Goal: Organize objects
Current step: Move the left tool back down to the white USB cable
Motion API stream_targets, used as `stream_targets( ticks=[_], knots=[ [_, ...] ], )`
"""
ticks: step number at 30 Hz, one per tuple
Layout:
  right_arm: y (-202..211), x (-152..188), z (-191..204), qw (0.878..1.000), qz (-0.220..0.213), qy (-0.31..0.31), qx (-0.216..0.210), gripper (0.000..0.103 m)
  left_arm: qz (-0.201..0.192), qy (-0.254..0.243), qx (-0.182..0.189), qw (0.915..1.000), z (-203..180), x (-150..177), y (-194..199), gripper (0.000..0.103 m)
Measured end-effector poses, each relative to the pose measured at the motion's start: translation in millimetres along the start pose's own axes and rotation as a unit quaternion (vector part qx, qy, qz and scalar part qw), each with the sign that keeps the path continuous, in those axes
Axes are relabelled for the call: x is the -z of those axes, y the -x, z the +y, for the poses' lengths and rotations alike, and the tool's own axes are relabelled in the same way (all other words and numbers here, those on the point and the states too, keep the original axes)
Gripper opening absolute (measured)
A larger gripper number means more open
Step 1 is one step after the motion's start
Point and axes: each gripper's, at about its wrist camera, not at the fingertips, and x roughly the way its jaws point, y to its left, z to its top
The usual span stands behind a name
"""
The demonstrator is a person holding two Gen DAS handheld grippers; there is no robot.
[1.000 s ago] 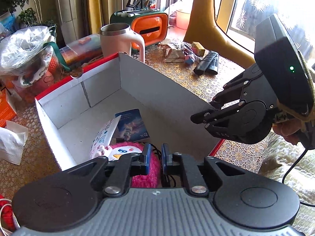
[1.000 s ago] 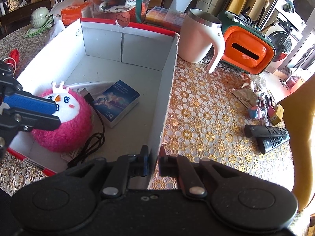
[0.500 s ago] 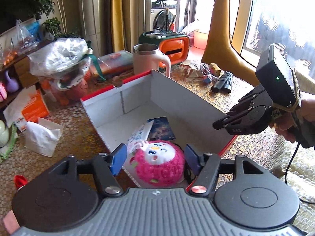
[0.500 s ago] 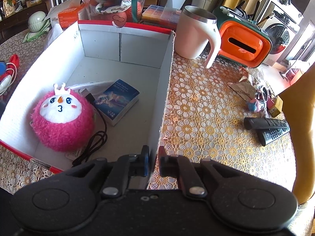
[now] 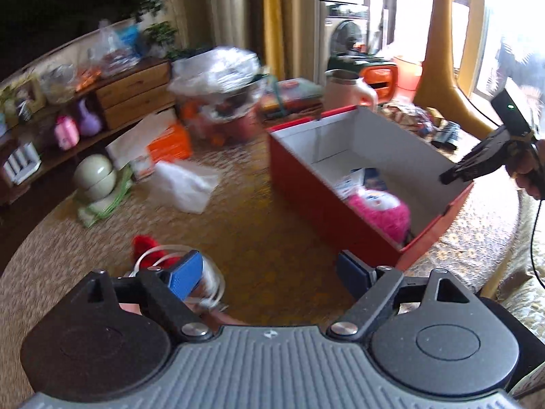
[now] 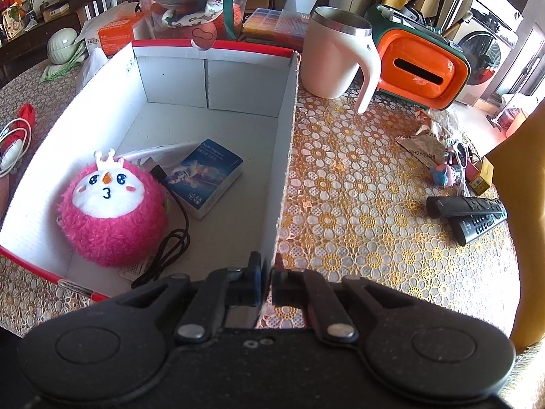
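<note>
Fingers: left gripper (image 5: 269, 272) empty, jaws opening wide over bare tablecloth; right gripper (image 6: 267, 281) clamped on the near end of the box's right wall.

Largest first. Red box (image 5: 306, 191) with white interior, on the round table (image 6: 357, 184), at two o'clock from the left fingers and apart from them. Already inside: pink plush toy (image 6: 112, 211), book (image 6: 204, 177) just beside it at two o'clock, black cable (image 6: 170, 245) along the toy's right side.

Judged partly done. Still outside: white mug (image 6: 333, 58) and orange case (image 6: 422, 68) at one o'clock from the right fingers; two remotes (image 6: 470, 214), snack packet (image 6: 425, 143), small trinkets. Red and white bundle (image 5: 160, 255) directly beside the left blue pad (image 5: 185, 274), at ten o'clock; contact not discernible. Likely next candidate.
</note>
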Motion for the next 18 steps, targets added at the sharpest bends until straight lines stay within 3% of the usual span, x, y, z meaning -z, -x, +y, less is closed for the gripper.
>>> stream_targets(
  ticks=[3,4,10,18],
  knots=[
    [0,0,1,1.000,0.000,0.002,0.003,0.004,0.009,0.030,-0.011,0.9994,21,19,4,0.095],
    [0,-1,2,1.000,0.000,0.004,0.005,0.005,0.011,0.037,-0.017,0.9991,26,25,4,0.103],
    [0,-1,5,1.000,0.001,0.007,0.013,0.005,0.029,0.058,-0.053,0.9965,42,53,-5,0.103],
    [-1,-1,7,1.000,0.003,0.011,0.020,0.006,0.042,0.068,-0.060,0.9949,61,60,-26,0.103]
  ],
)
